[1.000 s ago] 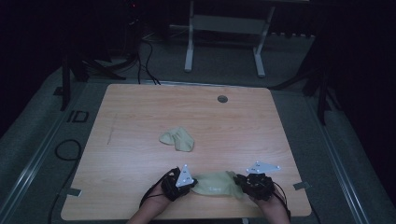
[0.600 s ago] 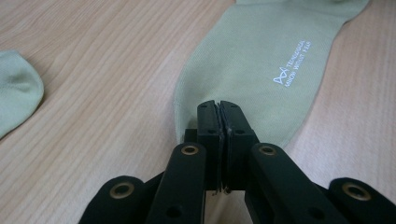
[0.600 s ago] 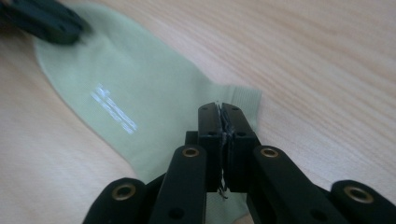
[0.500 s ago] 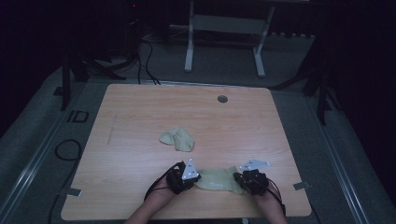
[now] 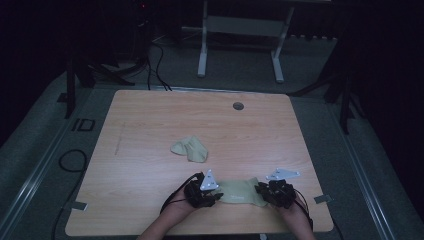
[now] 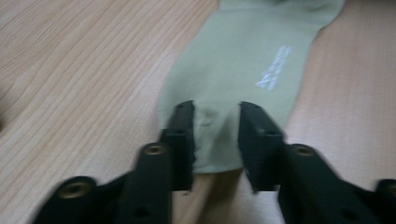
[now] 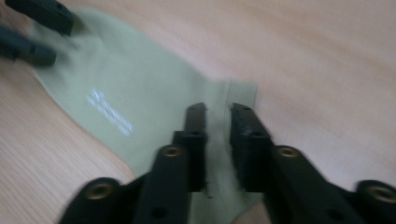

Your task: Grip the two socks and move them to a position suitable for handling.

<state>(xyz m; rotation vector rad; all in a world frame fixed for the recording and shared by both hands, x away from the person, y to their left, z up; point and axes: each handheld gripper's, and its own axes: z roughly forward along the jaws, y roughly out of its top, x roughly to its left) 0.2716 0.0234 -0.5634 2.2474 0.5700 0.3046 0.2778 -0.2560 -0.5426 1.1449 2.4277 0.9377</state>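
Bare tabletop (image 5: 150, 125) open L, R & far side, only crumpled sock (image 5: 190, 149) mid-table, small grommet (image 5: 238, 106) near far edge

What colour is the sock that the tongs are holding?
The sock is pale green, with small white lettering on it. The left gripper view shows it best.

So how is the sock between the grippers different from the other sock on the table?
The near sock lies stretched out flat; the far sock sits crumpled in a heap. The near sock is at the table's front edge, the far sock near its middle. The left gripper and right gripper each pinch an end of the near sock; nothing touches the far sock. Both are the same pale green.
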